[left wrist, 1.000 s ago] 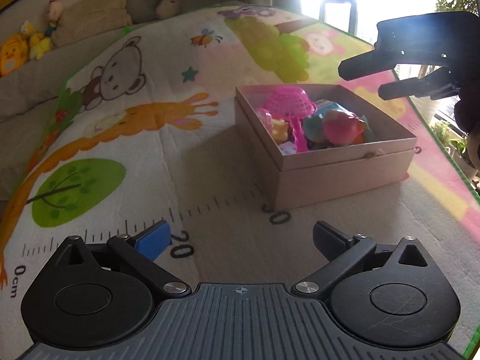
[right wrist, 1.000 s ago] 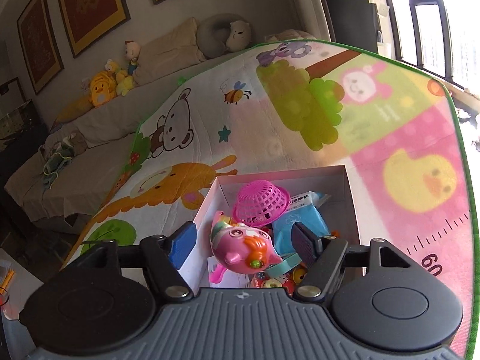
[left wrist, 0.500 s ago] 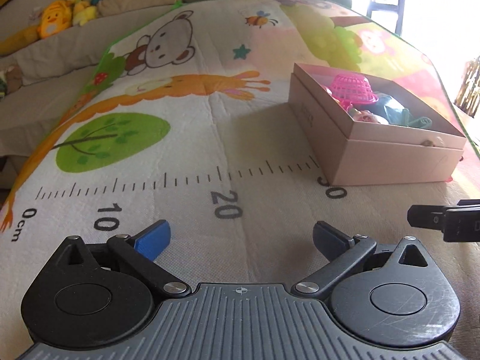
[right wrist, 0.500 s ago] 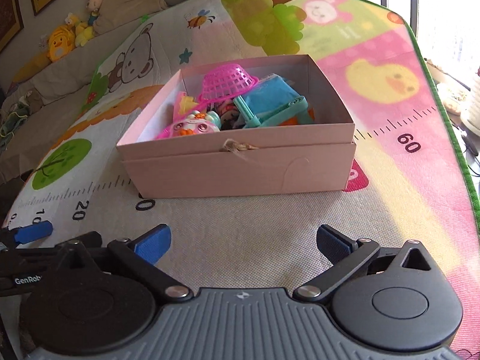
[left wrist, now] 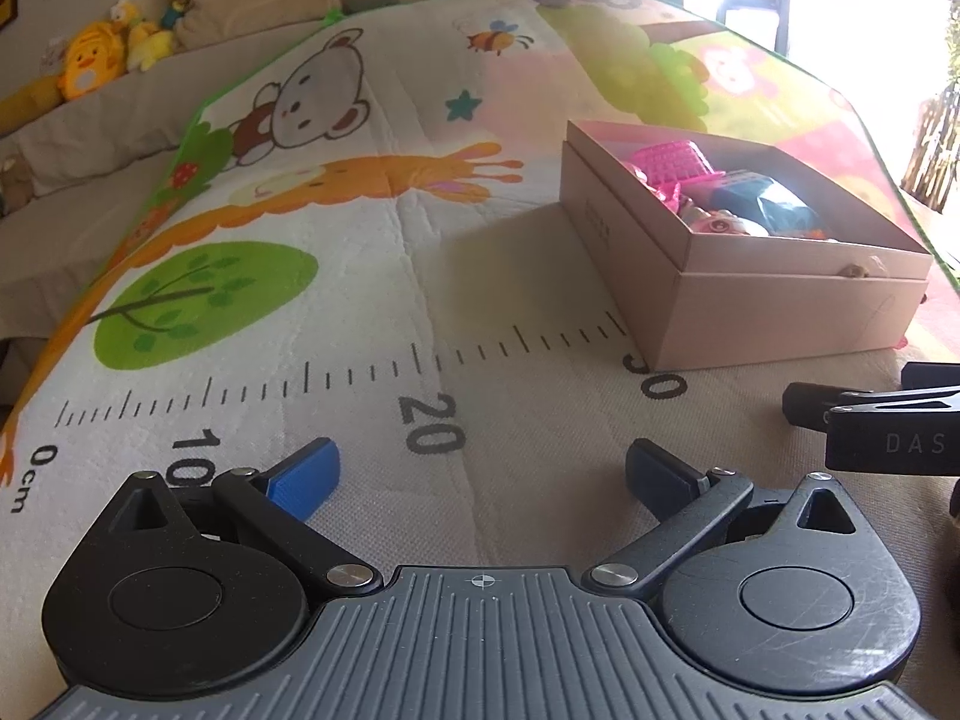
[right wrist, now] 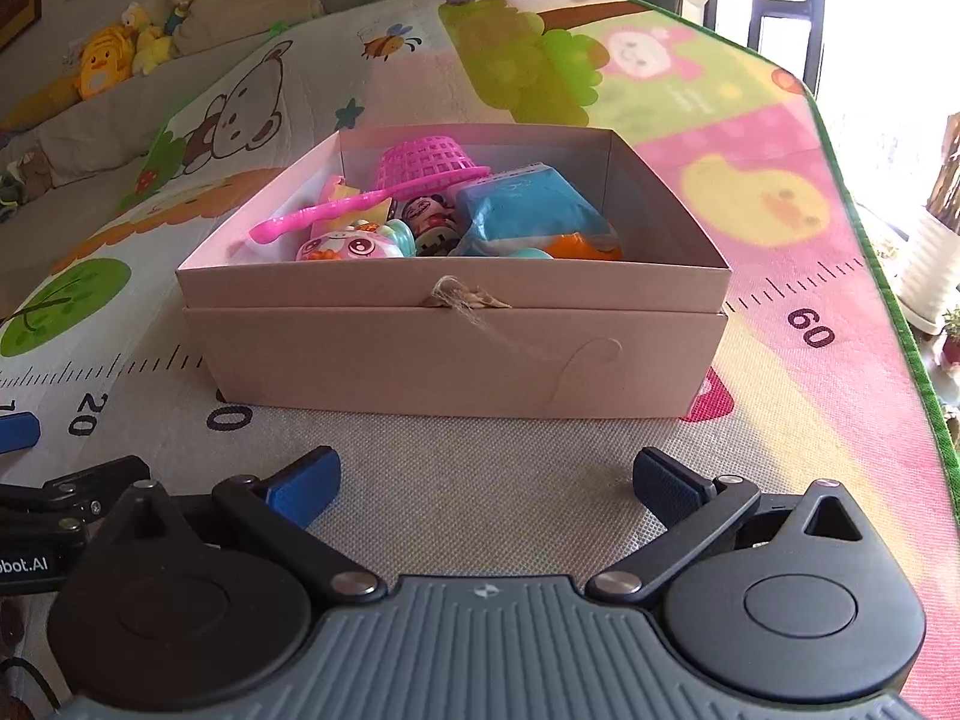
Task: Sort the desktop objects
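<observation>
Sorting looks finished: the toys (right wrist: 420, 222) lie inside the cardboard box (right wrist: 456, 348), and the play mat (left wrist: 360, 312) seems bare. Left gripper (left wrist: 480, 474) and right gripper (right wrist: 483, 477) gape empty.

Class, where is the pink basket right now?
In the right wrist view, the pink basket lies upside down at the back of the open cardboard box, behind the blue packet and above the pink spoon.
</observation>
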